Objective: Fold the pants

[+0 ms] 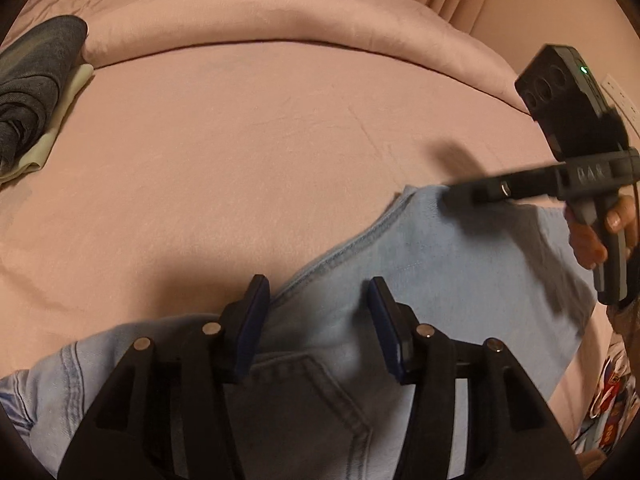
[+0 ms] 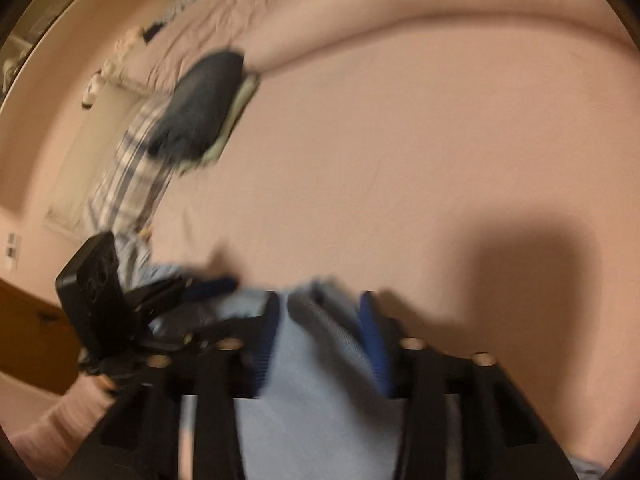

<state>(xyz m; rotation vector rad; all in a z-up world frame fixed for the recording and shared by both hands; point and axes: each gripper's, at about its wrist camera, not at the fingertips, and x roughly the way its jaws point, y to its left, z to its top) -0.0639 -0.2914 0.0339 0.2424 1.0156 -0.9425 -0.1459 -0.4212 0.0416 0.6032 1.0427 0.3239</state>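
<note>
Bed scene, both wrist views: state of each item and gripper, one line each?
light blue jeans: flat on bed, partly folded, back pocket up.
left gripper: open, pads apart over the jeans.
right gripper: denim between its pads; grip unclear, view blurred.
dark folded garment: folded, stacked on a pale one at far left.
pink blanket: bunched in a roll along the far side.

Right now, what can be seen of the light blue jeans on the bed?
The jeans are pale blue denim, lying partly folded on the pink bed. A stitched seam runs along the folded edge, and a back pocket shows near the left tongs, whose jaws stand apart over the cloth. The right tongs have denim between their jaws at the far end; blur hides whether they pinch it.
</note>
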